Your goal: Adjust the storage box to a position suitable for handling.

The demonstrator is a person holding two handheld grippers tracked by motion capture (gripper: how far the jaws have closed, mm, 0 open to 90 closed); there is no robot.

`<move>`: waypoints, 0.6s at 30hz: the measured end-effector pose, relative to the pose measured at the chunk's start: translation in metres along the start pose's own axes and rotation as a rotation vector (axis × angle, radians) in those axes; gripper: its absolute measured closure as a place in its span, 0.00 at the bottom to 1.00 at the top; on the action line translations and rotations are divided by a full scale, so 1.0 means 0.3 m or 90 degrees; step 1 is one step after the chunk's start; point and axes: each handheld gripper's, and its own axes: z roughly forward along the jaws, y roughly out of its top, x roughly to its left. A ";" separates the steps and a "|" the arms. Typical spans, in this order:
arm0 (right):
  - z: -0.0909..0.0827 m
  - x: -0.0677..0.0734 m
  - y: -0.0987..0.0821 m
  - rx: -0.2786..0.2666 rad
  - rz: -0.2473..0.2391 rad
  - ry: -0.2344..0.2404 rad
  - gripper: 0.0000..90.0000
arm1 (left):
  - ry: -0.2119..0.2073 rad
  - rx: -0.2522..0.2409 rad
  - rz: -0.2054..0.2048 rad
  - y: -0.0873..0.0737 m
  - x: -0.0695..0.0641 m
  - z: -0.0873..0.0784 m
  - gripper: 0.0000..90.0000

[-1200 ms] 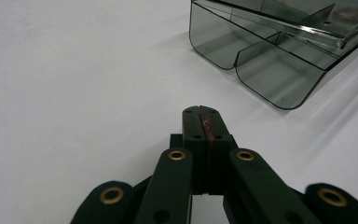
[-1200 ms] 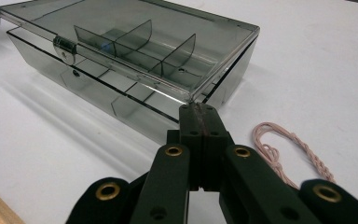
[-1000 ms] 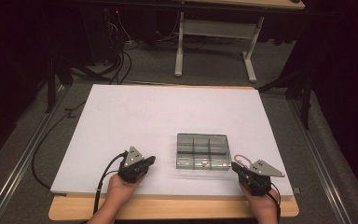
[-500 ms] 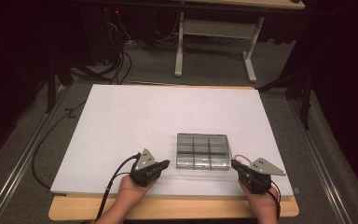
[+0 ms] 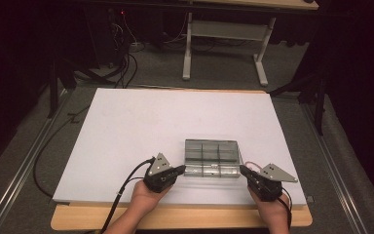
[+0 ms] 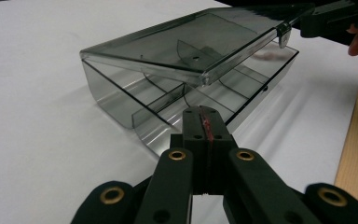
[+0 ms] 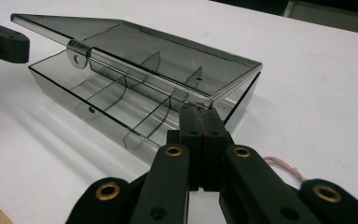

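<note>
We see a smoky clear plastic compartment box (image 5: 211,158) lying near the front edge of the white table top (image 5: 126,131), between our two hands. Its hinged lid (image 6: 186,46) stands partly raised above the divided tray (image 7: 107,100), tilted up at the near side.

Our left hand (image 5: 143,197) rests at the table's front edge, palm wrapped under the left gripper (image 5: 179,170), which points level toward the box's left end. Its jaws are pressed together with nothing between them, the tips just beside the tray's near corner.

Our right hand (image 5: 271,207) holds the right gripper (image 5: 244,170) aimed at the box's right end. Those jaws are likewise closed and empty, their tips at the lid's corner; we cannot tell whether they touch it.
</note>
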 end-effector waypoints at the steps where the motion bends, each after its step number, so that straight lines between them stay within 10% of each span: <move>1: 0.000 0.000 0.000 0.000 0.002 0.001 1.00 | -0.002 -0.002 0.000 0.005 -0.001 0.004 1.00; 18: 0.026 0.002 -0.013 0.013 0.003 0.013 1.00 | -0.009 -0.030 0.009 0.066 0.000 0.019 1.00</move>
